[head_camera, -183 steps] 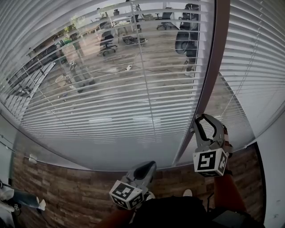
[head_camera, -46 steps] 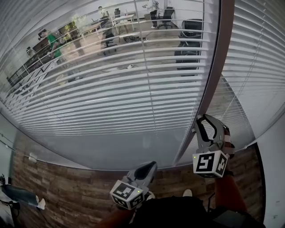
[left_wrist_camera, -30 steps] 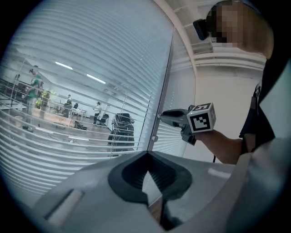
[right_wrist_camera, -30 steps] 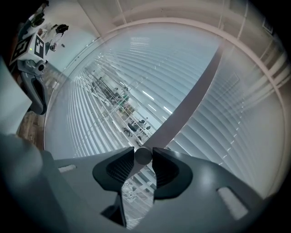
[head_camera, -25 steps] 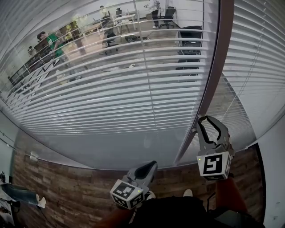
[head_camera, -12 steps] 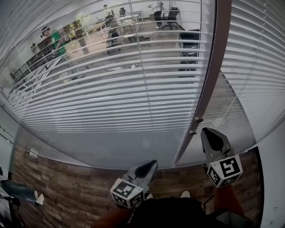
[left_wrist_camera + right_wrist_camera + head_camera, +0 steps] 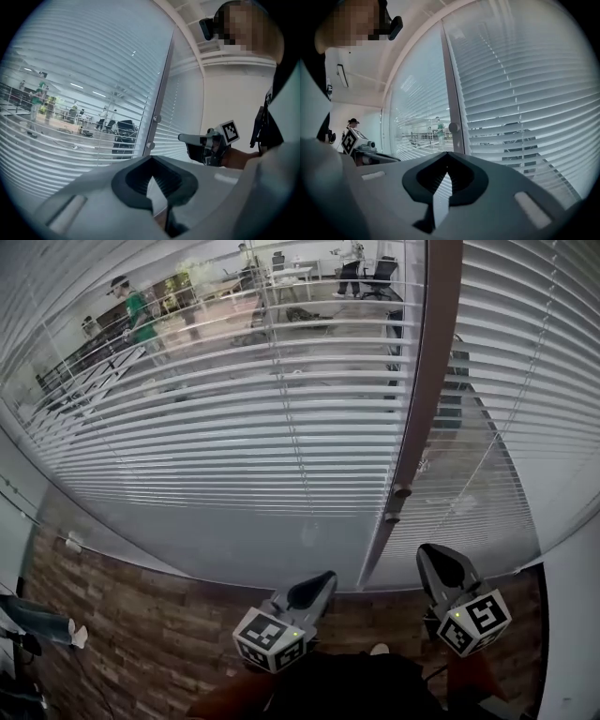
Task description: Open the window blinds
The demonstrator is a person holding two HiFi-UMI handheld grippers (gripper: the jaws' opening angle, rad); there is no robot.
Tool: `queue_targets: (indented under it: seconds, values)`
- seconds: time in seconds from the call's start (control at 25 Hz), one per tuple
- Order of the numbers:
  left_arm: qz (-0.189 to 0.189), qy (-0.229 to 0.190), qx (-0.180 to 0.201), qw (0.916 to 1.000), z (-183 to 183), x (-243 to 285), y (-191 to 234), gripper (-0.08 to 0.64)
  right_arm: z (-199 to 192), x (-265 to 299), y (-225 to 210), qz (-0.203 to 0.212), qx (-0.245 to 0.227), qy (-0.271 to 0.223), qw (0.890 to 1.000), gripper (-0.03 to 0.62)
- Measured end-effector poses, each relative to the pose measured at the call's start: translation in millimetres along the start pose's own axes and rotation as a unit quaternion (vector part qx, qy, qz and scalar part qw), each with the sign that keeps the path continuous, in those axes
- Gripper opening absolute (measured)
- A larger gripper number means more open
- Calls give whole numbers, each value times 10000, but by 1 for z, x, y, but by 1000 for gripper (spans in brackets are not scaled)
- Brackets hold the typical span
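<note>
Both jaws together, empty: left gripper (image 7: 322, 579), right gripper (image 7: 437, 556) point level toward blinds (image 7: 234, 427).

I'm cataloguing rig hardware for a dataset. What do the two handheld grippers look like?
The left gripper and the right gripper look alike. Each is a smooth grey shell that tapers to a point, with a black ribbed lining inside the jaws. At the rear, the left gripper's cube and the right gripper's cube are white with black square markers.
</note>
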State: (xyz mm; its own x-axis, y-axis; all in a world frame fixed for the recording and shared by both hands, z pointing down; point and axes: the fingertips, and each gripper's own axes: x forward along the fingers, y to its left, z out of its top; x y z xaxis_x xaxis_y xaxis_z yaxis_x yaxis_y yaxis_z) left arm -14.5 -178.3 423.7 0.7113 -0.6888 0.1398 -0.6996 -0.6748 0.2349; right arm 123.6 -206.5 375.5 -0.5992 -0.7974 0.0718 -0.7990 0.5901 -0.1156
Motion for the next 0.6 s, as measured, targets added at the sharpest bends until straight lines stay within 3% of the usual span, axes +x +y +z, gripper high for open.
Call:
queue_targets:
  seconds: [0.2,0.44,0.6]
  values:
    - [310,-78,14,9995,23,55,-23,1,13,-16,-49,327,-44,24,9995,26]
    - [727,-220,-8,9971,16,54,-50,0,-7,-46,-67,592,109,218,9979,26]
    - [1159,-58,-121,9932,-5,43,-52,2,-42,-57,-76,722,290,430,9960,26]
